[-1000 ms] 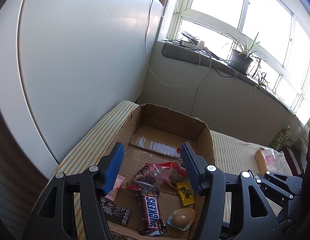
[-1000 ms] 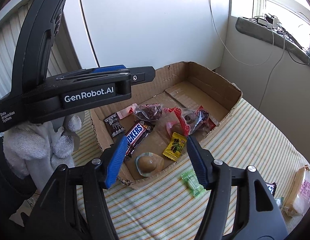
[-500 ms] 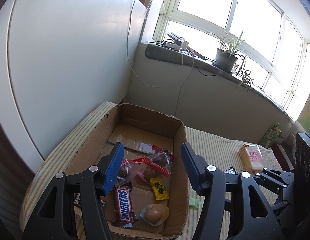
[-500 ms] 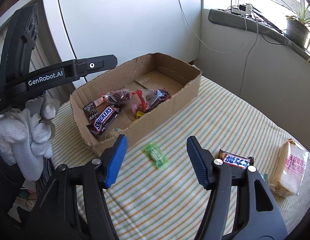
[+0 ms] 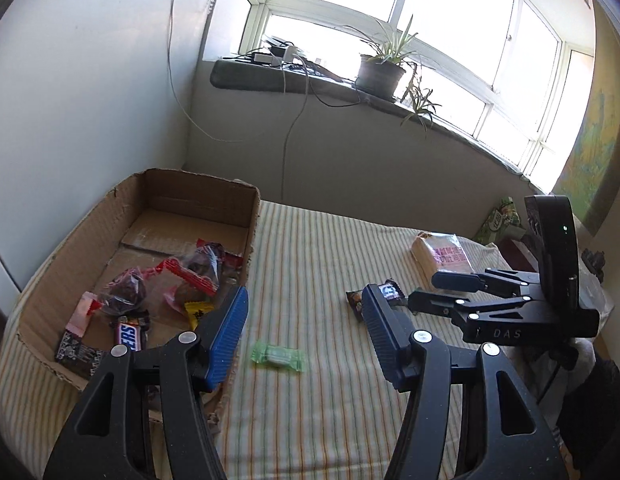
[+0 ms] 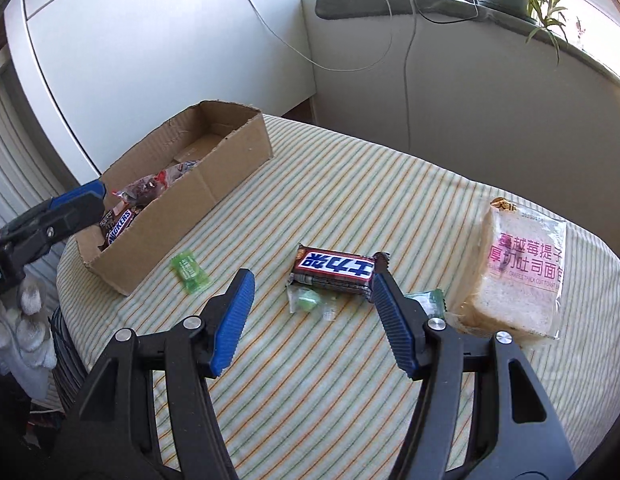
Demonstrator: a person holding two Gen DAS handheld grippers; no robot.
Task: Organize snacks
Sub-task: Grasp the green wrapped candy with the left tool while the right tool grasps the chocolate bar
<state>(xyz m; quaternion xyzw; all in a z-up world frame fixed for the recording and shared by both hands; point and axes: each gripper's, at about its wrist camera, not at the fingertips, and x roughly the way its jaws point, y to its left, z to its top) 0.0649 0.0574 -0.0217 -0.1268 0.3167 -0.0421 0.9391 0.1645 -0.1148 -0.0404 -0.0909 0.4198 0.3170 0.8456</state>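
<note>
The green candy (image 5: 278, 355) lies on the striped cloth (image 6: 349, 200) just beside the cardboard box (image 6: 214, 176), outside its near wall. Only the right wrist view shows the Snickers bar (image 6: 334, 270) further from the box, with bare cloth between. The left gripper (image 5: 304, 338) and right gripper (image 6: 313, 322) both gape, empty.

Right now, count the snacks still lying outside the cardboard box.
At least 5: green candy beside the cardboard box, chocolate bar, clear-wrapped green sweet and green packet by it, bread pack. Others may be hidden.
</note>
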